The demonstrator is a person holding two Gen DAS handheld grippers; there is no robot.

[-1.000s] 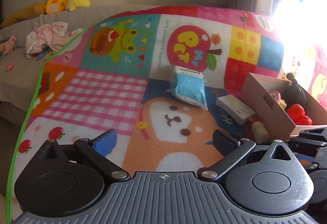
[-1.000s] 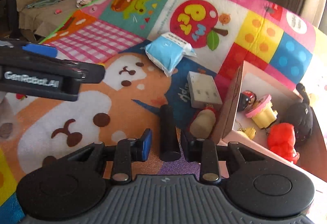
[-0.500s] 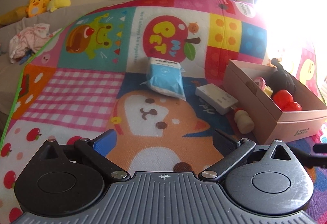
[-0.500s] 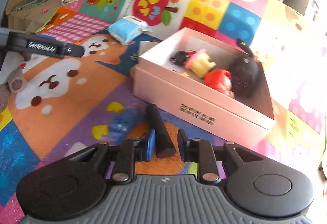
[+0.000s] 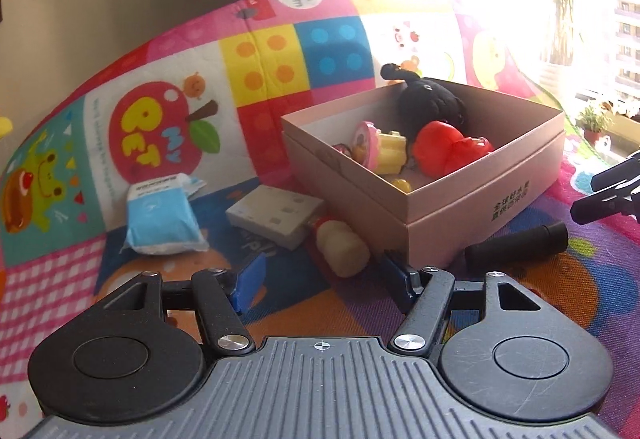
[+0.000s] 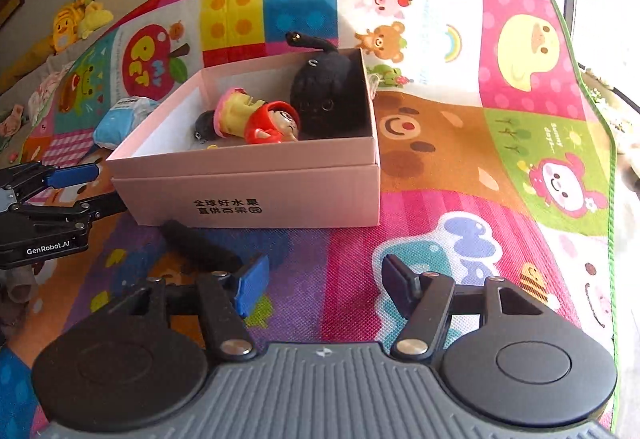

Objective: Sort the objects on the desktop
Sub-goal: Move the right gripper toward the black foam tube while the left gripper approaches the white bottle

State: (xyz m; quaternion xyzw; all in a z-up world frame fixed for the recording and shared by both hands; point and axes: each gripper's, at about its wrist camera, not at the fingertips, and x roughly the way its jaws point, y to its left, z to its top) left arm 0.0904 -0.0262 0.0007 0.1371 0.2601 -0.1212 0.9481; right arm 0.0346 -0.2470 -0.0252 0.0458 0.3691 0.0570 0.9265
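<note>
A: Black, that cylinder (image 6: pixel 200 245) lying on the mat (image 6: pixel 440 239) at ten o'clock of the right gripper (image 6: pixel 320 283), whose jaws have just been opening, nothing between them.

B: So it's released short of the pink box (image 6: pixel 248 195). Left gripper (image 5: pixel 320 279)?

A: Half-open, just been closing, empty; the cream toy (image 5: pixel 344 247) lies at twelve. Next, I'd judge, grasp it.

B: Writing?

A: "GenRobot.AI"; Chinese print on the box.

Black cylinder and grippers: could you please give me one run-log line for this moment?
right gripper: open, just opened, empty | black cylinder: on mat beside pink box | left gripper: open, just narrowed, empty
</note>
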